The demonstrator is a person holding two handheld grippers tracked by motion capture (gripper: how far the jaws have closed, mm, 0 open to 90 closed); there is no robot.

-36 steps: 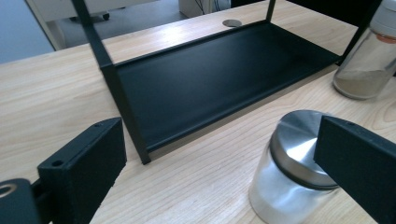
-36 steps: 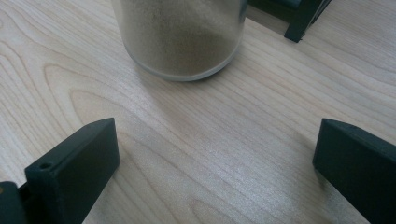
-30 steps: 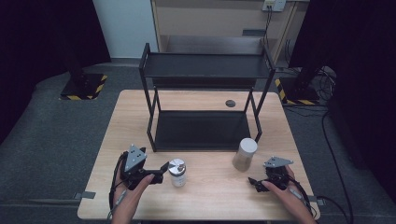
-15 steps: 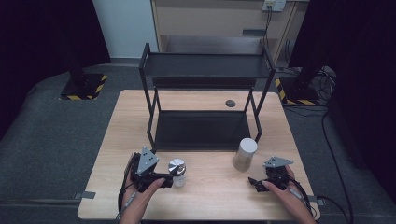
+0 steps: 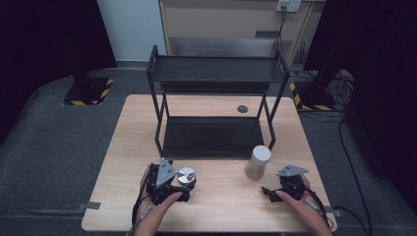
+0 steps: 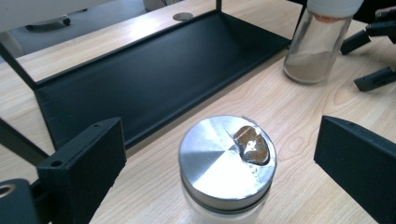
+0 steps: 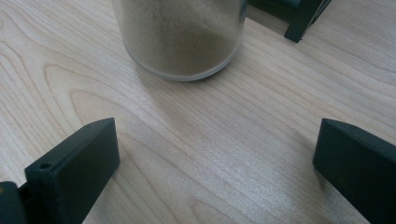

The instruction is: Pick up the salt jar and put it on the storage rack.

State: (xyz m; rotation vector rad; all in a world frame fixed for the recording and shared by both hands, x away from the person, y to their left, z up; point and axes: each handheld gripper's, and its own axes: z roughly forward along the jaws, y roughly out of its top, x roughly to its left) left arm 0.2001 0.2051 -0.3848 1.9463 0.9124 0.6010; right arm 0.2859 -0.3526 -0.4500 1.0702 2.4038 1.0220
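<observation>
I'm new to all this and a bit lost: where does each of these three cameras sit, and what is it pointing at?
High view: above the table's near side, looking forward and down on the table, the black shelf, both forearms and both grippers.
Left gripper view: rides the left gripper, looking between its open jaws at the metal-lidded jar.
Right gripper view: rides the right gripper, looking low across the wood at the powder jar.
Shared: the powder jar also shows in the left gripper view and the high view.
</observation>
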